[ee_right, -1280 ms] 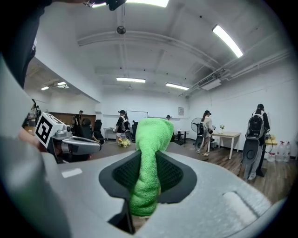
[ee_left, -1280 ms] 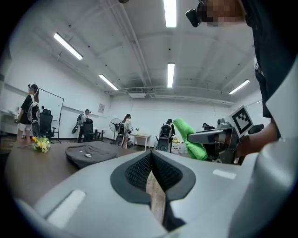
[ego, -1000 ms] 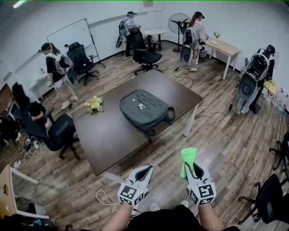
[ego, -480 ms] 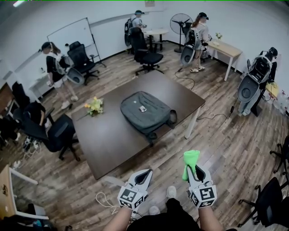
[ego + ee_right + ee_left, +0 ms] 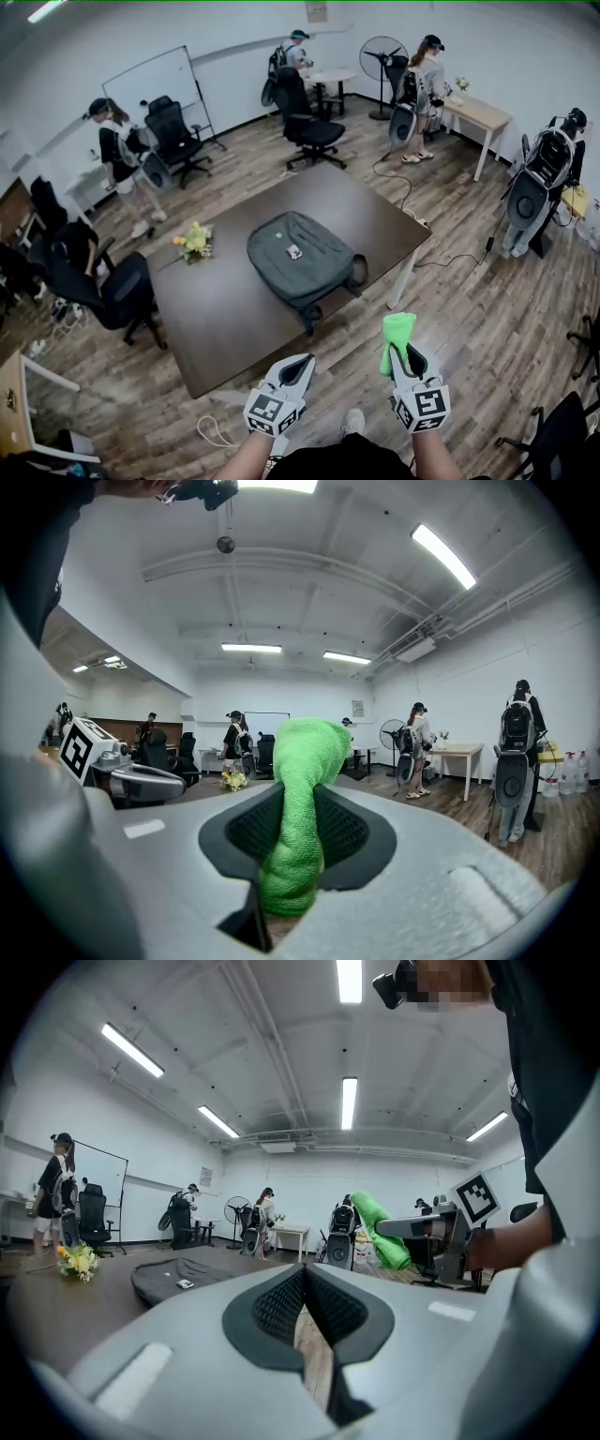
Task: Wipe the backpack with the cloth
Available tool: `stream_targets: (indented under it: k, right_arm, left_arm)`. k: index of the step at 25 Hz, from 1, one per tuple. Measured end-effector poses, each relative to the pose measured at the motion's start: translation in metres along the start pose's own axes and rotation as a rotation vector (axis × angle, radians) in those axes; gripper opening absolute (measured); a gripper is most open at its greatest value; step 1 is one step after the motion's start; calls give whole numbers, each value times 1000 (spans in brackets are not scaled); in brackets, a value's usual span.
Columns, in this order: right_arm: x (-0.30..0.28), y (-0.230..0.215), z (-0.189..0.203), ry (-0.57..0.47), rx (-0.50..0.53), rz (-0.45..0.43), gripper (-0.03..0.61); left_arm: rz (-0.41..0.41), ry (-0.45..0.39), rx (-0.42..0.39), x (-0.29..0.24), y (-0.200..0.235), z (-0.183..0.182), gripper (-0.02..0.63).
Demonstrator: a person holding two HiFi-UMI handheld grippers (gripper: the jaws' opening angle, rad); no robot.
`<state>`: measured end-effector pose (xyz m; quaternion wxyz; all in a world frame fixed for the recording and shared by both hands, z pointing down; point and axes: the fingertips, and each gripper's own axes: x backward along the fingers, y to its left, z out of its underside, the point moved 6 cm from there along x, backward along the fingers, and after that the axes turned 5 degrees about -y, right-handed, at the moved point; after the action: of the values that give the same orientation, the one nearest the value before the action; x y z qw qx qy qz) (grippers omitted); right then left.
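A grey backpack [image 5: 300,255] lies flat on the dark brown table [image 5: 225,300]; it also shows low at the left of the left gripper view as the backpack [image 5: 183,1277]. My right gripper [image 5: 405,354] is shut on a bright green cloth [image 5: 397,336], which sticks up from its jaws; in the right gripper view the cloth [image 5: 305,808] fills the gap. My left gripper [image 5: 298,366] is shut with nothing in it. Both grippers hang over the wooden floor, short of the table's near edge.
A small bunch of yellow flowers [image 5: 193,241] sits on the table's left side. Black office chairs [image 5: 117,286] stand to the left and beyond the table. Several people with backpacks stand around the room. A cable [image 5: 448,258] runs across the floor at the right.
The view has shifted slightly, and the table and backpack sit a little nearer and lower in view. Both grippers hold the same pose, the cloth still clamped in the right one.
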<state>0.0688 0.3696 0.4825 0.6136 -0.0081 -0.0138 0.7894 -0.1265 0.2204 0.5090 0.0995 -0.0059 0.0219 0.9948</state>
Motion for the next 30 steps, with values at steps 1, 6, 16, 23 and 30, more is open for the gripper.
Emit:
stream_targets:
  k: [1, 6, 16, 23, 30]
  right_arm:
    - [-8, -5, -1, -3, 1, -6, 95]
    - [-41, -31, -2, -7, 9, -45, 95]
    - [-84, -70, 1, 1, 4, -120, 97]
    - [-101, -79, 14, 45, 11, -152, 97]
    - [-151, -71, 20, 63, 1, -185, 97]
  left_arm:
    - [-4, -1, -2, -8, 4, -1, 20]
    - [-30, 3, -11, -43, 17, -4, 20]
    - [-79, 23, -24, -86, 23, -5, 20]
    - [-97, 49, 0, -97, 28, 7, 20]
    - [-127, 44, 42, -109, 70, 12, 20]
